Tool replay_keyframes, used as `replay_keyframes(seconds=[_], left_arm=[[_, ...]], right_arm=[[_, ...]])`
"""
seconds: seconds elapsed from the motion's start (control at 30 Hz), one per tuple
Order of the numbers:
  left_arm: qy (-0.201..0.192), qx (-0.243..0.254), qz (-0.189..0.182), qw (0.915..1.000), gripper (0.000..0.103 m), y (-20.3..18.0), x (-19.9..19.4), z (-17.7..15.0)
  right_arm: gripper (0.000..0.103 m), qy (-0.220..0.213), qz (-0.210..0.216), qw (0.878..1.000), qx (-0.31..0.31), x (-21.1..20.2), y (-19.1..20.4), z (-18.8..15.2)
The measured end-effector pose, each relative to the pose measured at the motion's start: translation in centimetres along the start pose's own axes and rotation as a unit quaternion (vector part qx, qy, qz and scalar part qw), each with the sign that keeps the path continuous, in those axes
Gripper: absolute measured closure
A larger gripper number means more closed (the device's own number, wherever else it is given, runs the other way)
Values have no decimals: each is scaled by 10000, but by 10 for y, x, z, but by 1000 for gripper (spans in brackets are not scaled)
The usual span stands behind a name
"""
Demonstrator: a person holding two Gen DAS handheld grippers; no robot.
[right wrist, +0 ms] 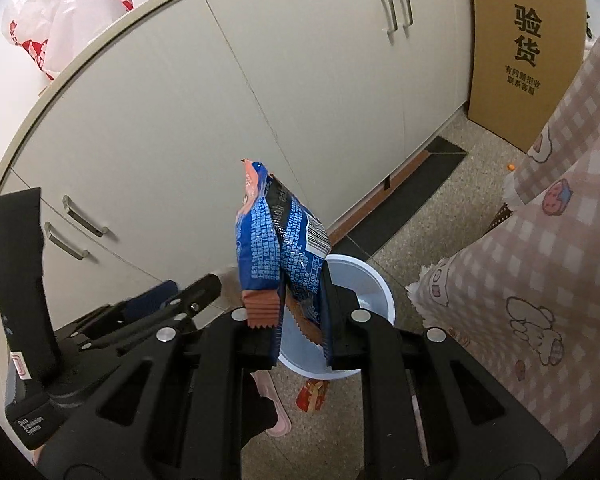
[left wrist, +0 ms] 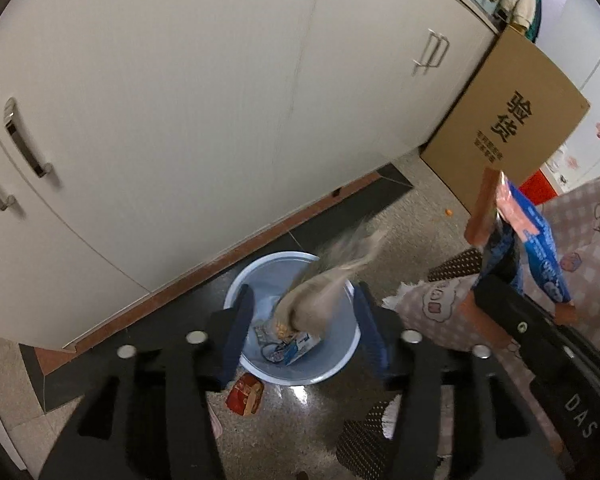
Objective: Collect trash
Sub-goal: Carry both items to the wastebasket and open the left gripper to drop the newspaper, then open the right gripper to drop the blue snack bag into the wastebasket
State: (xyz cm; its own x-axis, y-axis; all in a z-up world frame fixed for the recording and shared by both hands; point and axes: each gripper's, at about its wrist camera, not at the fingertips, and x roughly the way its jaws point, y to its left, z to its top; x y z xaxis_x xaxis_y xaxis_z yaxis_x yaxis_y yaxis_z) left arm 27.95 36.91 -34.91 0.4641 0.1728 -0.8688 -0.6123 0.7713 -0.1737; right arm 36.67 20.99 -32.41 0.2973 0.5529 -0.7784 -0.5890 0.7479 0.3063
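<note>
A pale blue trash bin (left wrist: 342, 368) stands on the floor by the white cabinets, with a blue-white wrapper (left wrist: 296, 350) inside. My left gripper (left wrist: 300, 328) is open right above the bin; a blurred beige piece of trash (left wrist: 328, 284) is between its fingers, falling into the bin. My right gripper (right wrist: 300, 320) is shut on a blue and orange snack bag (right wrist: 280, 248), held upright above the bin (right wrist: 374, 284). The bag also shows in the left wrist view (left wrist: 540, 248). A red wrapper (left wrist: 245, 394) lies on the floor beside the bin, also in the right wrist view (right wrist: 312, 396).
White cabinets (left wrist: 180, 120) run behind the bin. A cardboard box (left wrist: 512, 120) leans at the right. A pink checked cloth (right wrist: 540, 280) covers furniture at the right. A pink slipper (right wrist: 274, 408) lies near the bin. A white plastic bag (right wrist: 60, 20) sits on the counter.
</note>
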Motion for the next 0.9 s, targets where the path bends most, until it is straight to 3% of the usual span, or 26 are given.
replay_keyframes(seconds=[0.6, 0.83, 0.9], left_arm=[[-140, -168, 274, 9994, 47, 16, -17, 1], [-244, -184, 480, 9984, 46, 24, -19, -3], [-202, -186, 545, 9981, 46, 26, -15, -4]], right_arm=[[87, 106, 160, 9997, -123, 11, 19, -4], [84, 72, 214, 9994, -258, 24, 25, -2], [78, 68, 254, 9993, -267, 30, 26, -1]])
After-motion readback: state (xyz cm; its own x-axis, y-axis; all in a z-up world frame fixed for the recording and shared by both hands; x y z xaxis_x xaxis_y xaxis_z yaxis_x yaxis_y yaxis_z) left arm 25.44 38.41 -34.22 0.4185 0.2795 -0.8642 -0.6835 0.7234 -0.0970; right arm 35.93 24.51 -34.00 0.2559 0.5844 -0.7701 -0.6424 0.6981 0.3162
